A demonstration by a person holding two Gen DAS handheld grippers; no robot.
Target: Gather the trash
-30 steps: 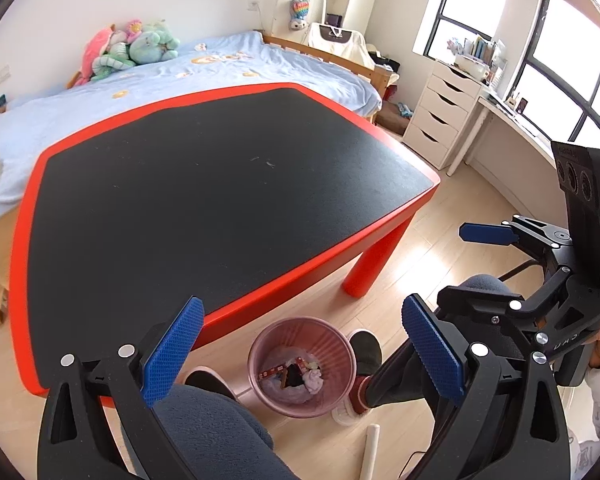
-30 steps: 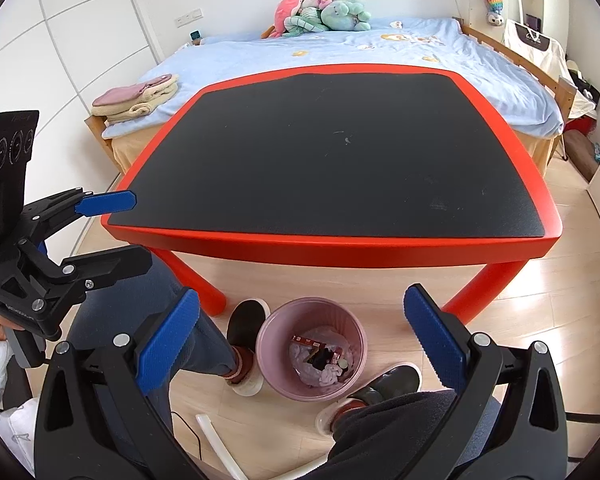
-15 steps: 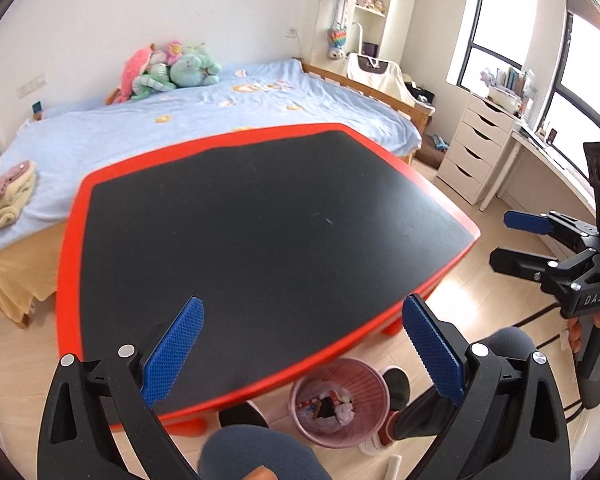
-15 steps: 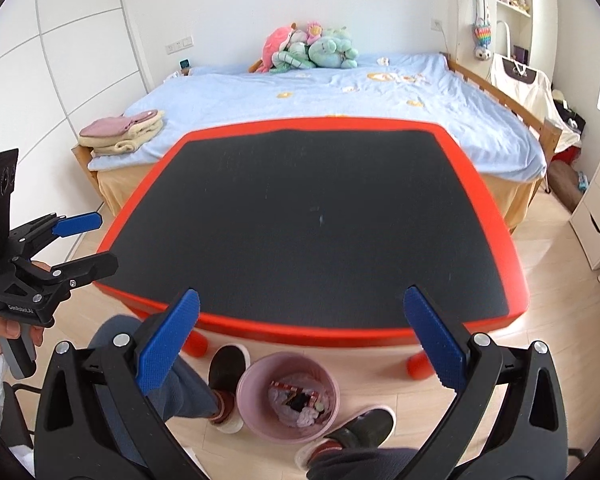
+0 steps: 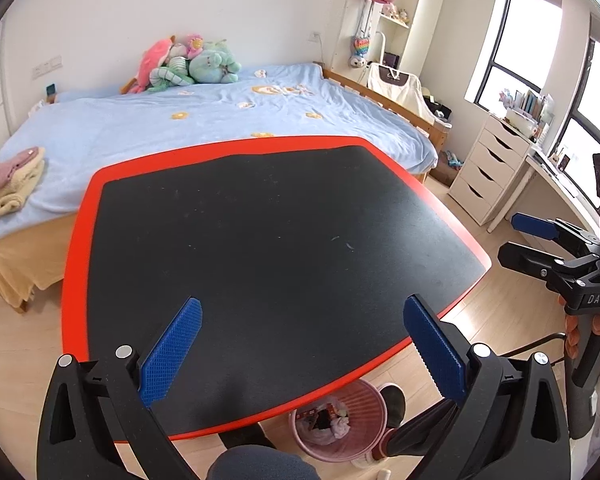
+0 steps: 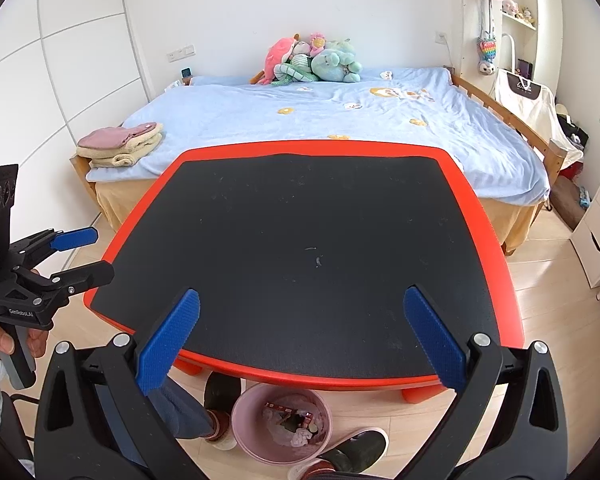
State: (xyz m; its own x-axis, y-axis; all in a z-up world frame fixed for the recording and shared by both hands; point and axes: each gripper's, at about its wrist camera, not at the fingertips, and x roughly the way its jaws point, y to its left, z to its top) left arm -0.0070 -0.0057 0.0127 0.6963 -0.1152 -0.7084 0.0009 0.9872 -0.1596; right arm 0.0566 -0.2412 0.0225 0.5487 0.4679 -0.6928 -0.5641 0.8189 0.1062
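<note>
A pink wastebasket (image 5: 364,398) (image 6: 256,412) stands on the floor under the near edge of the red table with a black top (image 5: 260,240) (image 6: 312,248). It holds crumpled paper and wrappers. My left gripper (image 5: 300,354) is open and empty above the table's near edge. It also shows at the left of the right wrist view (image 6: 86,254). My right gripper (image 6: 300,348) is open and empty above the table's near edge. It also shows at the right of the left wrist view (image 5: 518,240). The black top shows only a few small specks.
A bed (image 6: 340,120) with plush toys (image 6: 312,60) and folded towels (image 6: 120,146) lies behind the table. A white drawer unit (image 5: 488,168) and a desk stand at the right. The person's knees and shoes flank the wastebasket.
Both grippers have risen and tilted up from the wastebasket toward the table and bed. The wastebasket has slid to the bottom of both views. Both grippers stay open.
</note>
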